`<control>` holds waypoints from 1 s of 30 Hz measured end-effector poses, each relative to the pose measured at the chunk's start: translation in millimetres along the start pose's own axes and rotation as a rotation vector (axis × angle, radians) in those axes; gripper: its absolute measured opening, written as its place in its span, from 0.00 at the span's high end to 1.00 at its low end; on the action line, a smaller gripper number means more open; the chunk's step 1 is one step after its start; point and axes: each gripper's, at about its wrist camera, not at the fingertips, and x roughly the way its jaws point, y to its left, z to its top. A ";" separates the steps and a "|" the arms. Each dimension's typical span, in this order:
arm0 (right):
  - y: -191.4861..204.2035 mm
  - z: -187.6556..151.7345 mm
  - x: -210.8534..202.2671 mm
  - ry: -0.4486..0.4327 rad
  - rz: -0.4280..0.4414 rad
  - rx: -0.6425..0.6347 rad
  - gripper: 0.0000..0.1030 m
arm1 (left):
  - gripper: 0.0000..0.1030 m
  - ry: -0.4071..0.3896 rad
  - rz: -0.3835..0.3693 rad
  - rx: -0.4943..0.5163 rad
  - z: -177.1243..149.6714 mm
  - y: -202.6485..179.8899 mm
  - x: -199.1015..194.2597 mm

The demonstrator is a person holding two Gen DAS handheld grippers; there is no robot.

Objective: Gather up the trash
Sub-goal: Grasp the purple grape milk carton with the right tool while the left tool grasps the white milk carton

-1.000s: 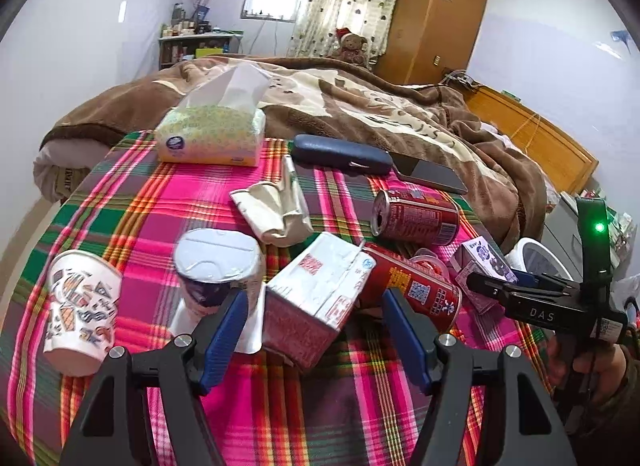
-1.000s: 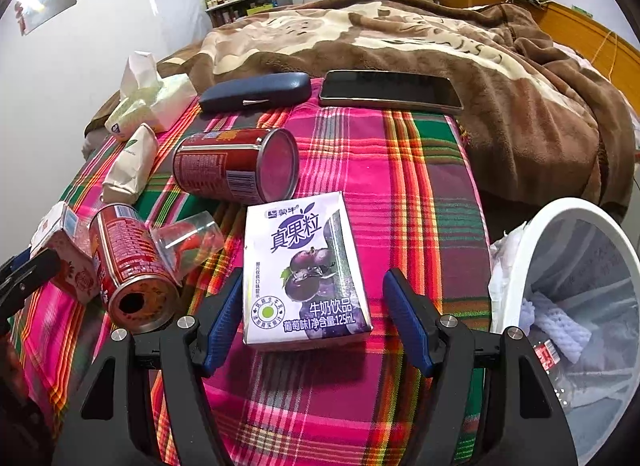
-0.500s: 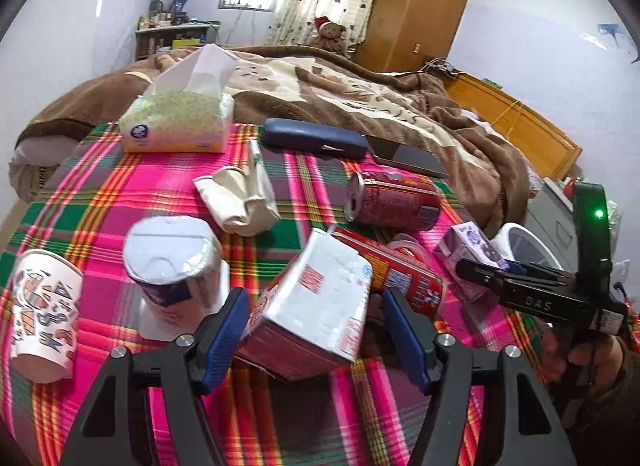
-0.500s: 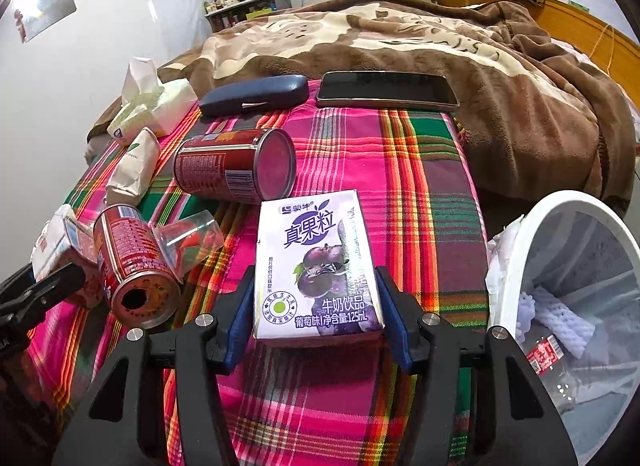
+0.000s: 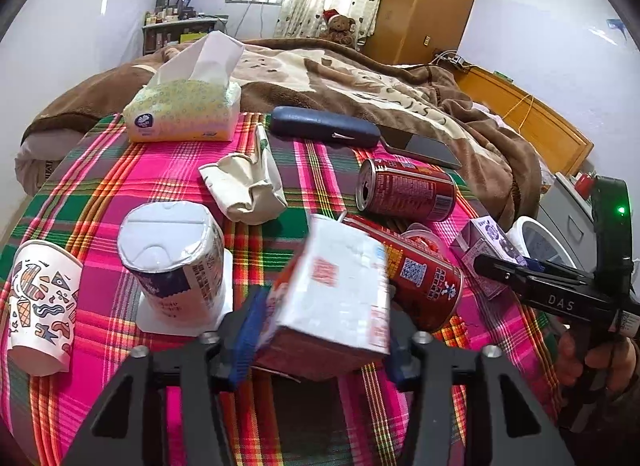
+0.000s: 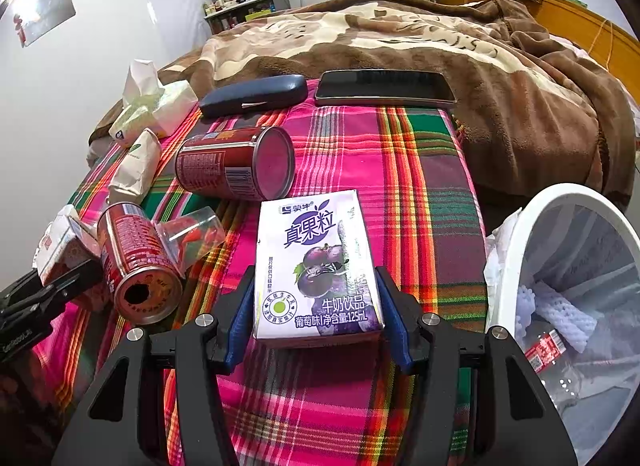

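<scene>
Since both hands already have a carton pinched, what matters now is where the white bin (image 6: 516,250) sits: it's off to the right of the right gripper (image 6: 318,318) and a bit lower, just past the table edge. The purple drink carton (image 6: 316,266) is clamped between that gripper's blue pads (image 6: 390,314), long axis pointing straight ahead along the fingers, so I'd guess a short swing right and a release drops it in. The left gripper (image 5: 320,342) is closed on the red and white carton (image 5: 332,298), which sits tilted in the grip and looks lifted off the plaid cloth (image 5: 100,185). From that gripper the bin is way over to the right, past the red can (image 5: 416,282) lying just ahead of it. So the right hand is clearly nearer and should probably dump first.
</scene>
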 end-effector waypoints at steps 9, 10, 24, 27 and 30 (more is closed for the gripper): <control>-1.8 -2.6 -6.9 -0.022 0.005 0.013 0.45 | 0.62 -0.007 0.008 -0.009 -1.5 -0.7 -5.5; -2.4 -3.3 -8.8 -0.028 0.007 0.015 0.45 | 0.62 -0.012 0.011 -0.009 -1.6 -1.4 -7.8; -4.9 -8.3 -36.4 -0.082 0.025 0.023 0.45 | 0.62 -0.061 -0.004 0.009 -2.7 -23.5 -38.0; -6.8 -9.0 -45.9 -0.105 0.028 0.025 0.45 | 0.62 -0.075 -0.019 0.021 -1.2 -33.6 -44.1; -8.4 -9.8 -54.7 -0.125 0.019 0.025 0.45 | 0.62 -0.082 -0.030 0.033 0.4 -44.3 -48.1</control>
